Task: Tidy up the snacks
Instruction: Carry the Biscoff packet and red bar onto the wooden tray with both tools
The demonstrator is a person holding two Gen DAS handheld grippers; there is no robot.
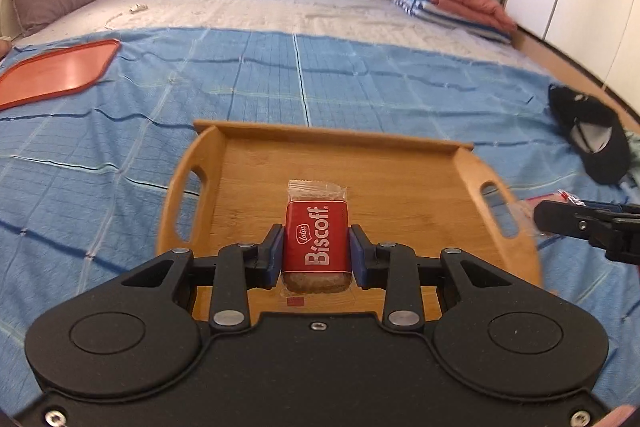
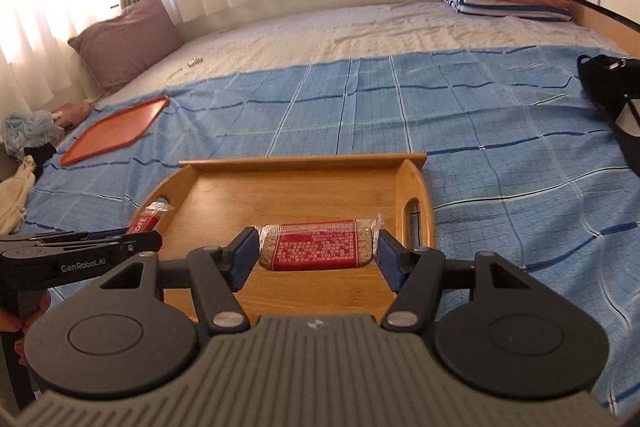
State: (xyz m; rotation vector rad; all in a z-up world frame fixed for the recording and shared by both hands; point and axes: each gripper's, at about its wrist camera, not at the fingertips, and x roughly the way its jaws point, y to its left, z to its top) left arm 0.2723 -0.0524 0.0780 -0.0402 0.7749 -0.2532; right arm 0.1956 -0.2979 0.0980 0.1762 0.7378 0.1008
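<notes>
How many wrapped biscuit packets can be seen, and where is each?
2. One red Biscoff biscuit packet is in the left gripper, one red-labelled packet in the right gripper, both over the wooden tray.

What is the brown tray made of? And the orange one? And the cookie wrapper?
Brown tray: looks like bamboo or wood, smooth, with visible grain lines and cut-out handles.
Orange tray: probably plastic, with an even colour and a slight sheen.
Cookie wrapper: thin shiny plastic film, clear at its crimped ends, so the biscuit shows through.
</notes>
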